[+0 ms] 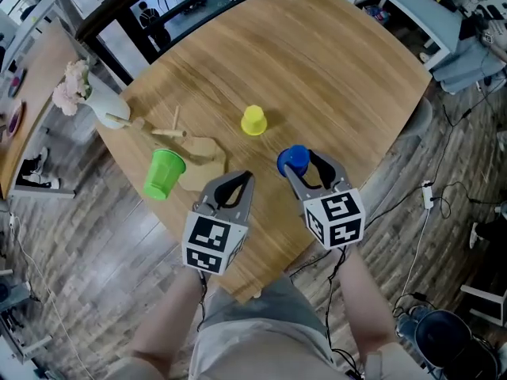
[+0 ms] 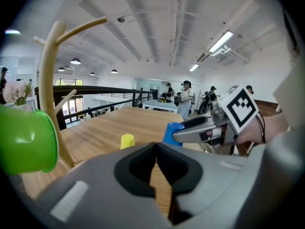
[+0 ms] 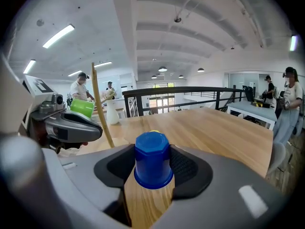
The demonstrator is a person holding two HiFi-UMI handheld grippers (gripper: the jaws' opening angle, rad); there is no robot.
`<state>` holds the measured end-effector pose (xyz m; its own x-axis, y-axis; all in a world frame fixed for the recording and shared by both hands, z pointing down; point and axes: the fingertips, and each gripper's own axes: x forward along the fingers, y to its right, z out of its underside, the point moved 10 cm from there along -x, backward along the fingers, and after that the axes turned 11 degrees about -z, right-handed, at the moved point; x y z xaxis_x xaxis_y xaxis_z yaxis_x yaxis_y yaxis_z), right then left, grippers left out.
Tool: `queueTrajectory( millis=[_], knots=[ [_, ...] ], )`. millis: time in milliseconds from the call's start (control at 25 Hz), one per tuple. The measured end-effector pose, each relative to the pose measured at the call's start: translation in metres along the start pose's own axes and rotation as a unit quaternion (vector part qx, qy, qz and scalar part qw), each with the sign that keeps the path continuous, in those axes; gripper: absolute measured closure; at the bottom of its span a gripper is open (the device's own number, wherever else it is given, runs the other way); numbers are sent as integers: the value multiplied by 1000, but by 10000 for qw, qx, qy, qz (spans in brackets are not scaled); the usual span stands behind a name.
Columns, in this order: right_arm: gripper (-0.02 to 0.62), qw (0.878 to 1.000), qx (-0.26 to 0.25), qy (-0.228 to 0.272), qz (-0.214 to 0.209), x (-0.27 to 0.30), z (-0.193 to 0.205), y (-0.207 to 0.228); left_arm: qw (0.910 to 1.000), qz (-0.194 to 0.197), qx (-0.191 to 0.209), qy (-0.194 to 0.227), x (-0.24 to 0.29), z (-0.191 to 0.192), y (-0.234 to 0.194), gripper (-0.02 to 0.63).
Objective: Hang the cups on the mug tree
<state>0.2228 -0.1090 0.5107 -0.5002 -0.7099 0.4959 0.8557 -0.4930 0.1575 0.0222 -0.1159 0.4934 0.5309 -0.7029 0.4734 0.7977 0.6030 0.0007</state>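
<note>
**Two hand-held grippers over a wooden table [image 1: 341, 70] with a mug tree [image 1: 204, 147].**
The right gripper [image 1: 304, 167] clasps an inverted blue cup [image 3: 153, 166] between its jaws, near the table's front edge. The left gripper [image 1: 245, 180] is clenched on nothing, just beside the tree's base. A green cup [image 1: 163, 173] hangs on a branch. A yellow cup [image 1: 253, 120] sits upside down on the table beyond.

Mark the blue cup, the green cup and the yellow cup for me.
blue cup [image 3: 152, 163], right gripper view, on its side wall.
green cup [image 1: 161, 179], head view, on its side wall.
yellow cup [image 1: 253, 121], head view, on the middle of its body.
</note>
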Motion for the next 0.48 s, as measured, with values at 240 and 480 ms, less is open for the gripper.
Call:
queueTrajectory(
  millis=[240, 480],
  knots=[
    [365, 9998, -20, 146, -119, -20, -36, -32, 9999, -52, -9, 100, -36, -24, -10, 603],
    [365, 9993, -127, 292, -173, -49, -67, -69, 9996, -122, 47, 230, -81, -46, -19, 603]
  ],
)
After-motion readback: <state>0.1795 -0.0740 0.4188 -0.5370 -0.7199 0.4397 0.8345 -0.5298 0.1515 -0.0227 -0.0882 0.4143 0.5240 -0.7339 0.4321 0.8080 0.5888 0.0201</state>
